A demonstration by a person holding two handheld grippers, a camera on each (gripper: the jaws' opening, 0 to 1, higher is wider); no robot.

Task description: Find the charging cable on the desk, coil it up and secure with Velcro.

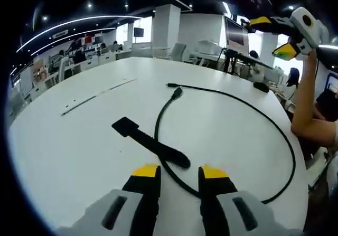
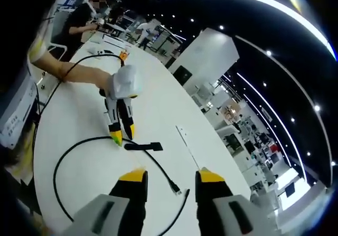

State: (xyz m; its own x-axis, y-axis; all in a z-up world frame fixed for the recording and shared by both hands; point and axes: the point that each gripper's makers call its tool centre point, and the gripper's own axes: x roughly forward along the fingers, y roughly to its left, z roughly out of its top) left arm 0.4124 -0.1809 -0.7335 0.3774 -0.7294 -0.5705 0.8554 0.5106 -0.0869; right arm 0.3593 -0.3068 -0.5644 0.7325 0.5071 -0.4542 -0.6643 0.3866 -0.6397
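The charging cable (image 2: 79, 146) runs under the left tongs (image 2: 122, 135) there — its loop's far end hidden.

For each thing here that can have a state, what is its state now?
Cable: uncoiled, lying in a loose open loop on the table, both plugs free.
Velcro strap: open, flat, lying across the cable, not wrapped around it.
Left gripper: open, empty, just above the strap.
Right gripper: open, empty, raised above the table.
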